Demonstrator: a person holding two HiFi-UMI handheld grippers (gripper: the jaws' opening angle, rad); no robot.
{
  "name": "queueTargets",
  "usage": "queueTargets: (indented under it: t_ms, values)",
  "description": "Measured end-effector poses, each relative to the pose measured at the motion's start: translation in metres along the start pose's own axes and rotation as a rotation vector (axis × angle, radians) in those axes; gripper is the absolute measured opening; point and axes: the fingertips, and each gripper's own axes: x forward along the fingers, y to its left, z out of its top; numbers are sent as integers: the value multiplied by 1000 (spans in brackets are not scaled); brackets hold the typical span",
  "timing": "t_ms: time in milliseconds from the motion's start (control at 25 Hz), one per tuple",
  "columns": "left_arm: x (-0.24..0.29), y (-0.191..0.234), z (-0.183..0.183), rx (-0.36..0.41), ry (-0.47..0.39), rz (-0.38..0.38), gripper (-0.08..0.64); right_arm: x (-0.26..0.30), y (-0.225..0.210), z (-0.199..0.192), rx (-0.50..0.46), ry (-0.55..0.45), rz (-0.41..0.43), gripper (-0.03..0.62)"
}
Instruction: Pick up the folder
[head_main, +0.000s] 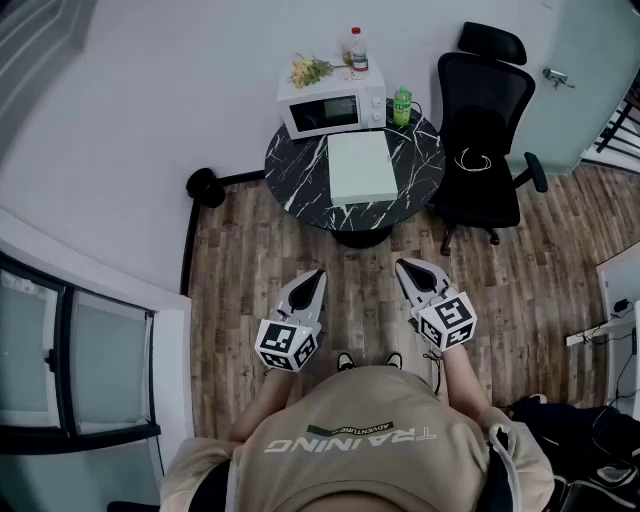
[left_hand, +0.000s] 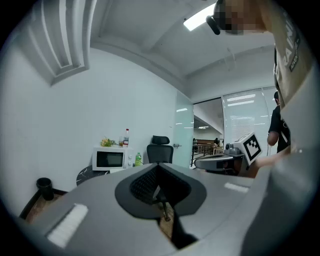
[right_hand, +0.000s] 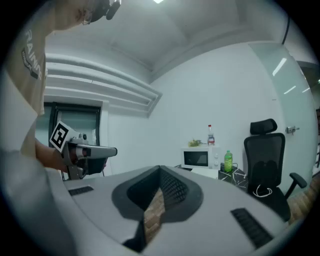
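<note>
A pale green folder (head_main: 361, 168) lies flat on the round black marble table (head_main: 290, 165), its near end sticking out past the table's front edge. I stand a step back from the table. My left gripper (head_main: 317, 274) and right gripper (head_main: 402, 266) are held side by side over the wooden floor, both shut with nothing between the jaws and both well short of the folder. In the right gripper view the folder (right_hand: 205, 172) shows as a thin pale strip in front of the microwave (right_hand: 195, 158). The left gripper view shows my left gripper (left_hand: 158, 167) with its jaws closed together.
A white microwave (head_main: 333, 108) stands at the back of the table, with flowers (head_main: 310, 69) and a bottle (head_main: 358, 50) on top and a green bottle (head_main: 402, 106) beside it. A black office chair (head_main: 484, 135) stands right of the table. A small black bin (head_main: 205, 186) sits at the left wall.
</note>
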Motion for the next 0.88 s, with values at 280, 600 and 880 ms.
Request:
queueTargets:
  t_ms: [280,600,880]
  values:
    - [15,-1,1,20,10,-39,8,8,14,9,-8,-9,28,9]
    - [28,-9,6,19,-5,-83,8,5,9,0,-2,18,9,9]
    - [27,1,-3,8,14,-88,8,11,7,-3,13,15,-9,9]
